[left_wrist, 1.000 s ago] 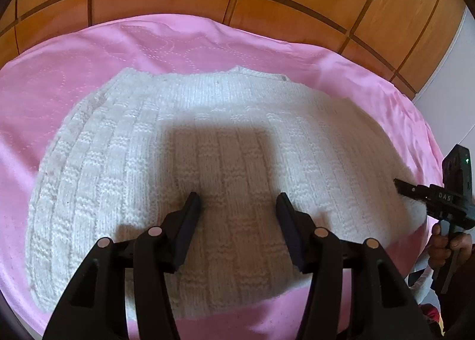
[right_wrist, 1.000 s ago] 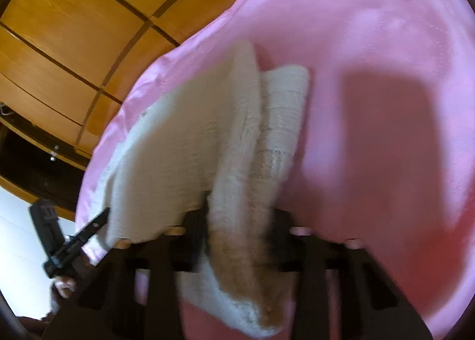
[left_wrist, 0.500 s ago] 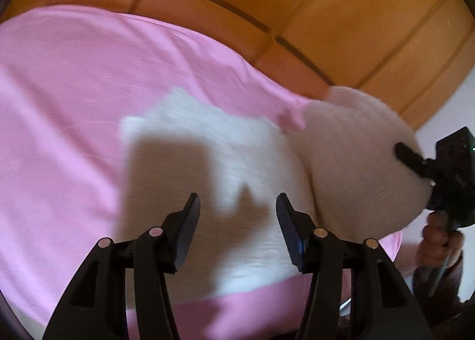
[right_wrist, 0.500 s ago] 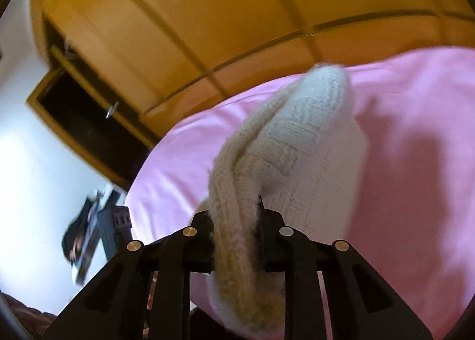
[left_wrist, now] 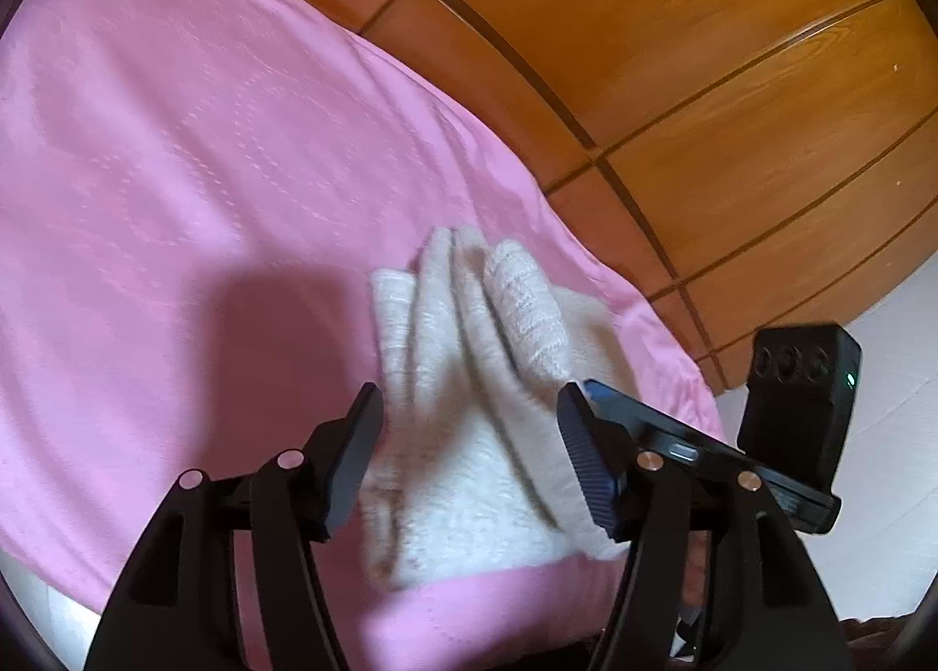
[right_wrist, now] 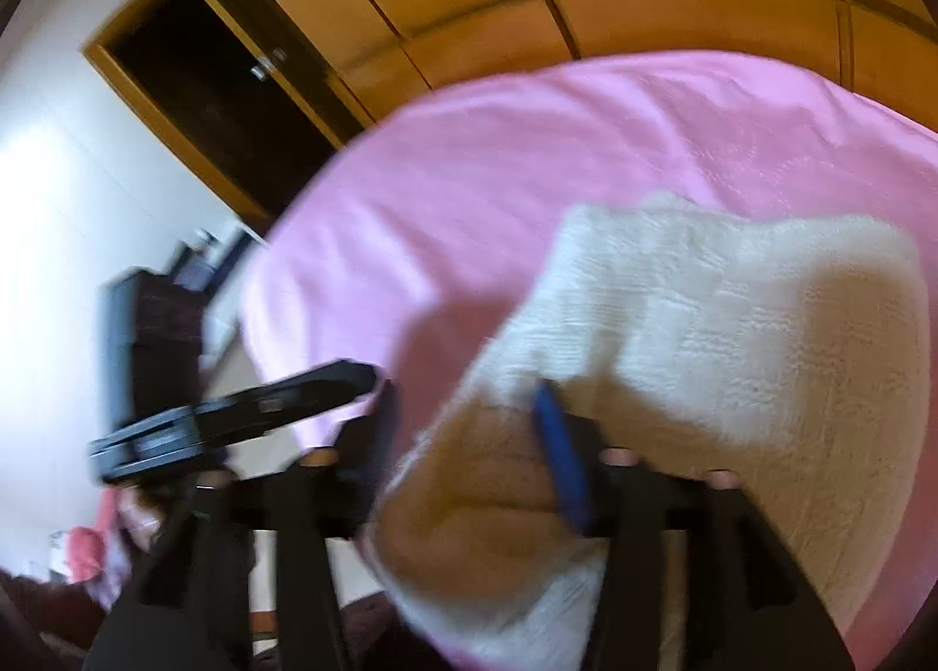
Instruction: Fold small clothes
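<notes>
Cream knit sweater (left_wrist: 469,436) lies bunched on the pink bed cover (left_wrist: 176,173), wooden wardrobe (left_wrist: 703,55) behind. Both the left gripper (left_wrist: 469,454) and right gripper (right_wrist: 469,436) have just opened their jaws wide, the knit loose between them.

Two close downward views, shared sweater (left_wrist: 469,425)

The sweater (left_wrist: 469,436) is cream knit wool, thick, ribbed and fuzzy, its stitches rough and matt. Under it the bed cover (left_wrist: 176,173) is pink cloth, smooth with a faint sheen and a stitched, quilted pattern. The wardrobe (left_wrist: 733,85) behind is varnished wood, glossy, its orange-brown grain plain, with dark grooves between panels. The left tool (left_wrist: 469,454) is matt black plastic with small metal rivets; one finger (left_wrist: 580,466) carries a ridged blue pad. The right tool (right_wrist: 469,436) looks alike.
</notes>
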The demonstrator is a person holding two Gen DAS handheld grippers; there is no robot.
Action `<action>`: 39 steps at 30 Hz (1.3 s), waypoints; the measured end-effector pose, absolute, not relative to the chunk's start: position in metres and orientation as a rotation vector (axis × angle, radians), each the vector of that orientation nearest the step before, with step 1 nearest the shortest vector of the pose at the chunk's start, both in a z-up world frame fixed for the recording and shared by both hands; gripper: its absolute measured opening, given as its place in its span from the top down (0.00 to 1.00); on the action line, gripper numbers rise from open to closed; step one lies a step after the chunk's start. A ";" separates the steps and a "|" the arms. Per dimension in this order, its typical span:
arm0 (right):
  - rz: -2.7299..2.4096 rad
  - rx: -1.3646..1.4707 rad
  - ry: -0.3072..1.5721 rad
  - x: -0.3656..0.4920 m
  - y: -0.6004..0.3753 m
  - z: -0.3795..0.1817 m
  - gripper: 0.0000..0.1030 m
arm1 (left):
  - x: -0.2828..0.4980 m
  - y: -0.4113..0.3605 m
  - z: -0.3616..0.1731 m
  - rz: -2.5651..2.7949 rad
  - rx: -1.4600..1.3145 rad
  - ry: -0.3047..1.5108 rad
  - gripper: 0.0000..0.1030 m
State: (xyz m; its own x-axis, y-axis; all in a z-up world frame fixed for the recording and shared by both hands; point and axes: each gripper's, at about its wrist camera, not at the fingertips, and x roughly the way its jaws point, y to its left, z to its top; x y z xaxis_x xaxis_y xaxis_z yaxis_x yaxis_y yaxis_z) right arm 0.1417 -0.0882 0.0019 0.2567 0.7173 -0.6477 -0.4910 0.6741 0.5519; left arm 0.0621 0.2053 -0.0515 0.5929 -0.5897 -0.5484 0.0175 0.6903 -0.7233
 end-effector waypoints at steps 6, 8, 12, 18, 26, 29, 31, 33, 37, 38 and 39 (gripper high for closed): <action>0.718 0.309 0.962 0.108 -0.175 0.010 0.39 | 0.079 0.189 -0.043 -0.500 -0.786 0.889 0.33; 0.638 0.315 0.983 0.096 -0.205 0.001 0.39 | 0.090 0.178 -0.043 -0.544 -0.803 0.929 0.30; 0.512 0.318 1.010 0.075 -0.246 -0.022 0.39 | 0.106 0.152 -0.045 -0.582 -0.776 1.005 0.30; 0.476 0.306 1.012 0.066 -0.239 -0.039 0.39 | 0.125 0.108 -0.051 -0.563 -0.598 1.128 0.78; 0.619 0.083 1.026 0.060 -0.164 -0.045 0.45 | 0.101 0.136 -0.037 -0.388 -0.457 1.066 0.88; 0.617 0.067 1.033 0.060 -0.154 -0.059 0.44 | 0.095 0.135 -0.071 -0.304 -0.416 1.099 0.83; 0.609 0.047 1.036 0.063 -0.151 -0.056 0.44 | 0.090 0.133 -0.069 -0.287 -0.419 1.057 0.79; 0.638 0.038 1.052 0.067 -0.154 -0.048 0.40 | 0.086 0.130 -0.060 -0.262 -0.397 1.035 0.69; 0.670 0.080 1.036 0.072 -0.176 -0.026 0.40 | 0.079 0.129 -0.029 -0.173 -0.300 0.953 0.50; 0.653 0.107 1.012 0.076 -0.185 -0.018 0.40 | 0.078 0.129 -0.022 -0.168 -0.295 0.935 0.48; 0.628 0.119 0.990 0.080 -0.190 -0.012 0.40 | 0.077 0.129 -0.015 -0.163 -0.291 0.918 0.48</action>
